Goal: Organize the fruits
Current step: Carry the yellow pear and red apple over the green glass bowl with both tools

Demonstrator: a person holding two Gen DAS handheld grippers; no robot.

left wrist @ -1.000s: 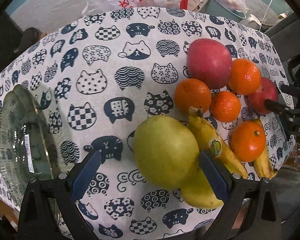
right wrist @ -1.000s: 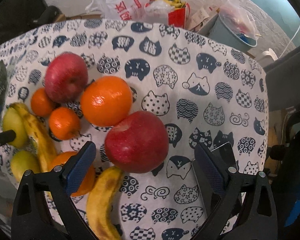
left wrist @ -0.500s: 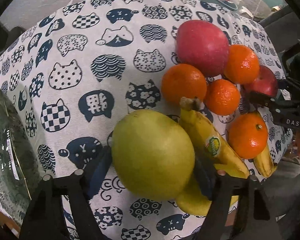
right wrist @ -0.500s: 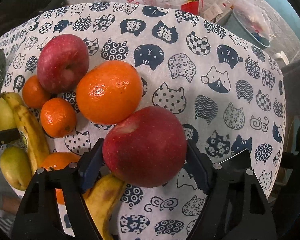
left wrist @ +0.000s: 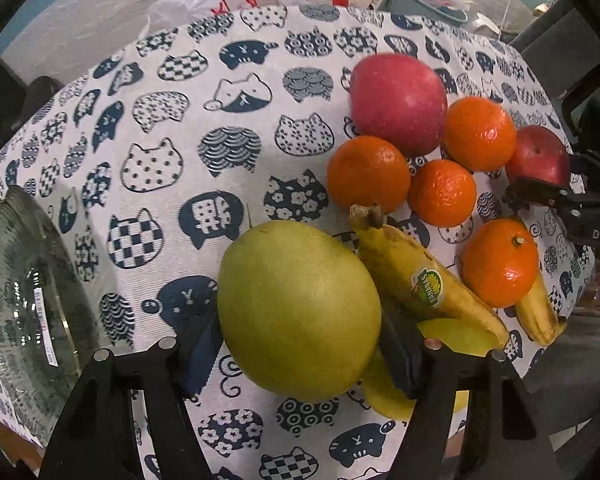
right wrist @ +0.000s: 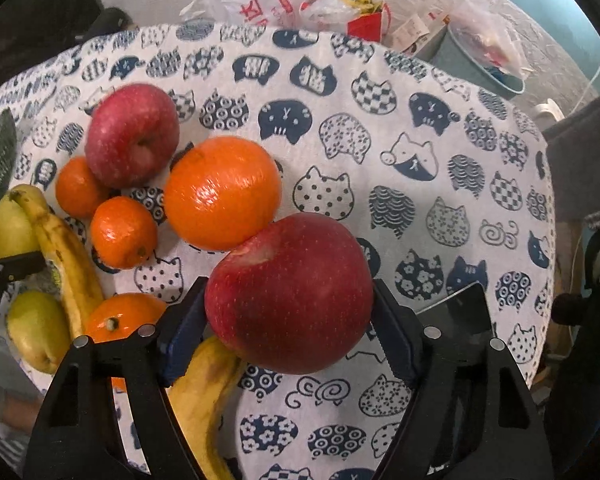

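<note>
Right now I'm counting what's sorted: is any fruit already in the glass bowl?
No, the glass bowl at the left edge of the left wrist view holds no fruit; only a label strip shows inside.

A table [left wrist: 260, 92] holds everything, under a white cloth [right wrist: 380, 184] with dark blue cat faces. The big green pear [left wrist: 298, 310] is the landmark. A clear glass bowl [left wrist: 24, 304] sits far to its left, at the table's edge. A banana [left wrist: 424, 276] with a sticker touches the pear's right side. Past the banana lie four oranges [left wrist: 368, 174] packed close together. Behind them is a big red apple [left wrist: 398, 102]. A second pear [right wrist: 36, 330] lies just beside the banana.
</note>
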